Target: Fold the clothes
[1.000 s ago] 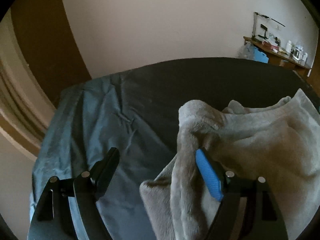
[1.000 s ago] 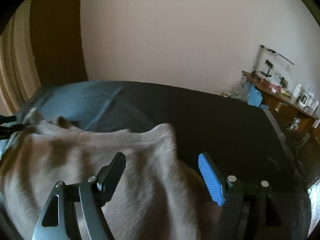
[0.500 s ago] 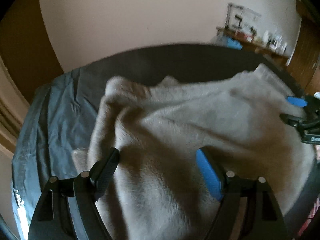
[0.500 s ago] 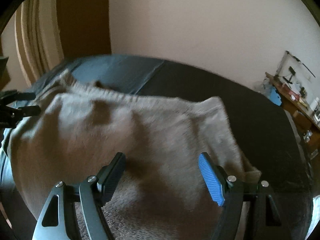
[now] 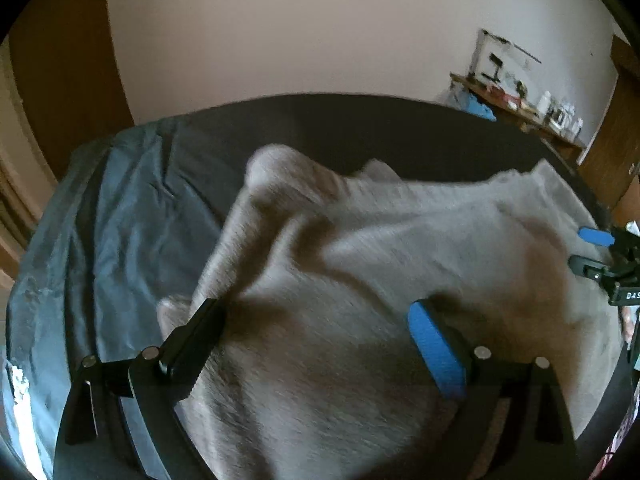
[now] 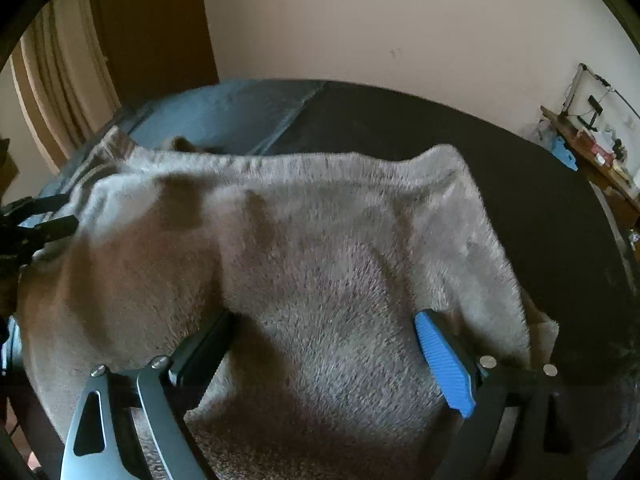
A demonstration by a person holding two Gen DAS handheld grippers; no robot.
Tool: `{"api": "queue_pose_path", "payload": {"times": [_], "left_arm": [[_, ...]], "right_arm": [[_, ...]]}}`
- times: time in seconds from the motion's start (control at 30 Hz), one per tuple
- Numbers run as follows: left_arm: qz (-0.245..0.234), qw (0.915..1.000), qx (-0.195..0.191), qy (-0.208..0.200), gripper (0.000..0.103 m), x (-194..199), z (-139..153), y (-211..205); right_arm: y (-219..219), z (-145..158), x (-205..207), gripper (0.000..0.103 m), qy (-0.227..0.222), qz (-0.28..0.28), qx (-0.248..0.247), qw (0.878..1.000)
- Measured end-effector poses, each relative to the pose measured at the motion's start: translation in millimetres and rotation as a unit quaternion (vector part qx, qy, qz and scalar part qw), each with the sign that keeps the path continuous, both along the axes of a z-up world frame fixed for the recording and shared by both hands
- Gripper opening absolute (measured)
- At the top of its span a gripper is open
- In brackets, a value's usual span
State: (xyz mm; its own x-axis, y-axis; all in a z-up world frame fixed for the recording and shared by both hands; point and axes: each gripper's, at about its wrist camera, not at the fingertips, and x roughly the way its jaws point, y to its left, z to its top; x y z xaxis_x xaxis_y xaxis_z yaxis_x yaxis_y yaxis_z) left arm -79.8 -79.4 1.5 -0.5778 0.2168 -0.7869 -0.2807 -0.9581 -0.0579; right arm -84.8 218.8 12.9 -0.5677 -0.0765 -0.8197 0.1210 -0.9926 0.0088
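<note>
Two tongs (image 5: 316, 332) (image 6: 324, 344) gape wide, gripping nothing | grey fleece garment (image 6: 320, 248) beneath | lettering "DAS" readable

The grey fleece garment (image 6: 320, 272) covers the near half of the bed (image 6: 520, 208), bunched in raised folds at 11 o'clock in the left wrist view. Dark bedding lies bare from 12 to 2 o'clock beyond it; blue sheet (image 5: 120, 240) lies bare at 9 to 10 o'clock. The wall (image 6: 380, 32) closes the far side. A cluttered wooden desk (image 5: 520, 108) stands at 2 o'clock, a curtain (image 6: 68, 92) at 10 o'clock.
</note>
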Motion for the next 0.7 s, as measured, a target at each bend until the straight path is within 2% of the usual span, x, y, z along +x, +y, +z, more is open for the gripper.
{"api": "queue_pose_path", "payload": {"times": [0.17,0.33,0.53,0.7], "left_arm": [[0.042,0.9989,-0.013,0.018,0.096,-26,7,-7],[0.060,0.9968,-0.041,0.032,0.096,-46,3,16],[0.046,0.9977,-0.046,0.018,0.096,-62,-9,31],[0.030,0.9982,-0.048,0.020,0.096,-62,-13,37]], "right_arm": [[18,19,-19,0.094,0.028,-0.031,-0.006,0.999],[32,18,-49,0.094,0.025,-0.059,-0.002,0.998],[49,8,-80,0.093,0.009,-0.075,0.001,0.997],[51,-2,-95,0.093,-0.002,-0.065,0.002,0.998]]}}
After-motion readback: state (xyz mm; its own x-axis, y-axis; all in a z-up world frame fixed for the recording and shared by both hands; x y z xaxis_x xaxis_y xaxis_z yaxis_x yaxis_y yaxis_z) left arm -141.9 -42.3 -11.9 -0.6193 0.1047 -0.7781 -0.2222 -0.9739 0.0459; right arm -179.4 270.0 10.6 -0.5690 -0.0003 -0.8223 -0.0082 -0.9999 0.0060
